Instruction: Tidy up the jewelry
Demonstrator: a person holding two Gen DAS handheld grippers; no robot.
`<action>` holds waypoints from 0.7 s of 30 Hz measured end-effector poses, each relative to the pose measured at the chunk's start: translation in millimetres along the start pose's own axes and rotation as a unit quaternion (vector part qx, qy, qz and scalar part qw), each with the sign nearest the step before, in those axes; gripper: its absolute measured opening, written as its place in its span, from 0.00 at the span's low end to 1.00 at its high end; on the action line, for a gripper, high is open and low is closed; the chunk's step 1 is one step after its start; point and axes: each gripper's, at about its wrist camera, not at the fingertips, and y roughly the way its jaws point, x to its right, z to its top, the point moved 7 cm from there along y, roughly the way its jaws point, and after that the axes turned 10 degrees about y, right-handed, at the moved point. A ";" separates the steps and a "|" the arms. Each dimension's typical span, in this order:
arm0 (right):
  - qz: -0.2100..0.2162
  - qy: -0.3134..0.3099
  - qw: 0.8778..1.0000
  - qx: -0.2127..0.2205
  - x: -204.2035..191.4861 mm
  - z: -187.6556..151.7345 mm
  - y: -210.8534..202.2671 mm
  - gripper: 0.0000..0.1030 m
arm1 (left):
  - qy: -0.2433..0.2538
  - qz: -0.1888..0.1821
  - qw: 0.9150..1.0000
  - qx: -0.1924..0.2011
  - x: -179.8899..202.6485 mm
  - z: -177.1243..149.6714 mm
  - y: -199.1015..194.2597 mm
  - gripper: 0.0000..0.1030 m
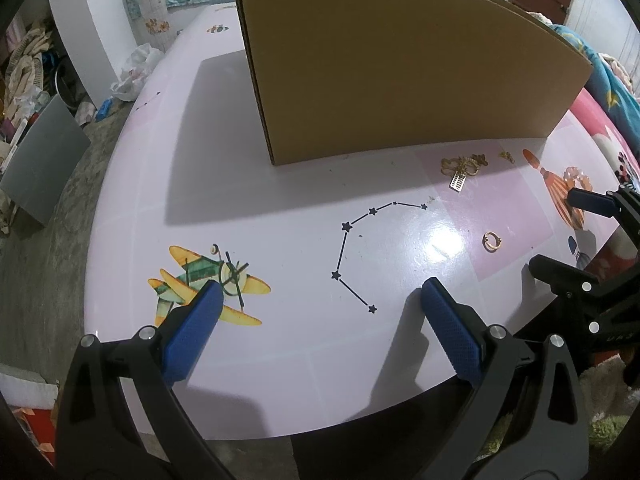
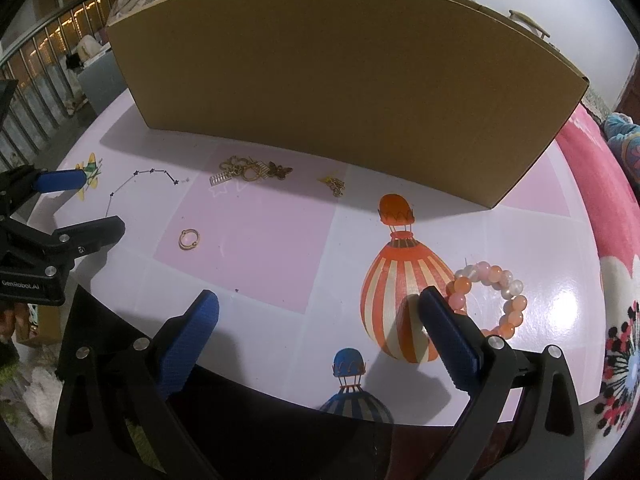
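Observation:
A gold ring [image 1: 491, 241] [image 2: 188, 238] lies on the pink-and-white table. Near the cardboard box [image 1: 400, 64] [image 2: 340, 88] sits a tangle of gold chains and pendants [image 1: 462, 168] [image 2: 250, 172], with a small gold piece [image 1: 506, 156] [image 2: 334, 185] to its right. A pink and orange bead bracelet [image 2: 494, 296] lies just right of my right gripper [image 2: 318, 314], whose fingers stand open and empty. My left gripper [image 1: 320, 300] is open over the table's near edge, holding nothing. Each gripper shows in the other's view: the right gripper [image 1: 568, 232] and the left gripper [image 2: 88, 200].
The tall box blocks the back of the table [image 1: 280, 208] [image 2: 256, 232]. A grey panel [image 1: 40, 168] and clutter lie on the floor to the left. A red patterned cloth [image 2: 600, 208] borders the table on the right.

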 end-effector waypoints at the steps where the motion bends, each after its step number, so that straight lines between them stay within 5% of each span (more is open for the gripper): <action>1: 0.000 0.000 1.000 0.000 -0.1 0.1 0.0 0.94 | 0.000 0.000 1.000 0.000 0.1 -0.2 0.0 0.93; 21: 0.009 0.007 1.000 -0.016 3.8 5.6 1.3 0.94 | 0.004 0.000 1.000 0.007 1.0 -3.8 -1.5 0.93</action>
